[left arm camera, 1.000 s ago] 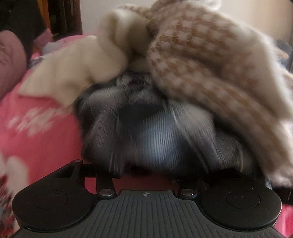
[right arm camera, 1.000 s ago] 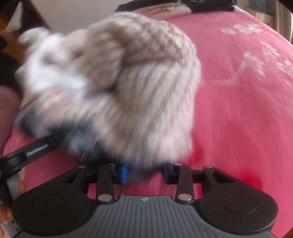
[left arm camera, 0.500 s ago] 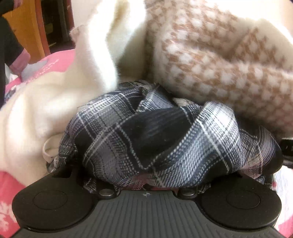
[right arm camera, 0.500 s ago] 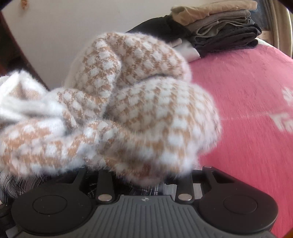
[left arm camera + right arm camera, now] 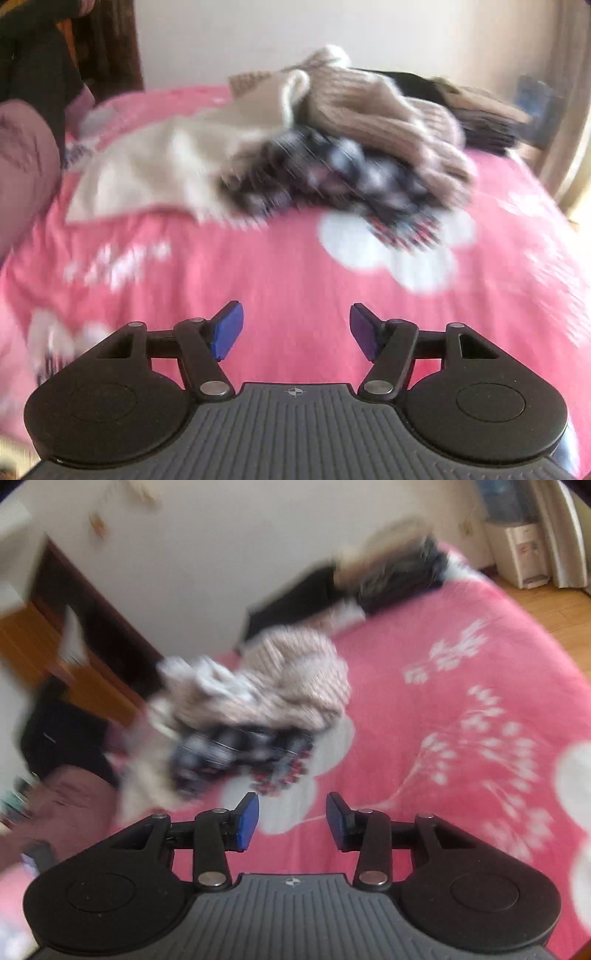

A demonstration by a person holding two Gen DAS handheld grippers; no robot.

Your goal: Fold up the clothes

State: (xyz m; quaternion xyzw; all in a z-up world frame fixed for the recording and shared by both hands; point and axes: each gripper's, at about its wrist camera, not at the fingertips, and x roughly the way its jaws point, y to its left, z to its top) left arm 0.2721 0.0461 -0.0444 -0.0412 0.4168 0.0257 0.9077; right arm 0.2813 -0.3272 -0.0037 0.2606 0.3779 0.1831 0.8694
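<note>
Clothes lie in a heap on the pink bedspread [image 5: 280,266], and from my left hand-held gripper [image 5: 295,330] I see the cream garment [image 5: 159,166] spread to the left of the heap, which my other view barely shows. The plaid shirt [image 5: 332,177] sits crumpled at the heap's near edge, with the beige knit sweater [image 5: 388,110] draped over its far side. Behind the heap a folded stack [image 5: 484,118] sits by the wall. This hand-held gripper tilts down at the bedspread, well short of the heap; its jaws are opening and hold nothing.

From my right hand-held gripper [image 5: 291,821] the heap lies ahead and to the left: the plaid shirt [image 5: 240,757] nearest, the beige knit sweater [image 5: 288,679] on top of it. Only this view shows the wooden floor [image 5: 554,605] beyond the bedspread [image 5: 443,664] and the folded stack [image 5: 399,572] far past the heap. It also angles downward, apart from the heap, jaws opening with nothing between them.
</note>
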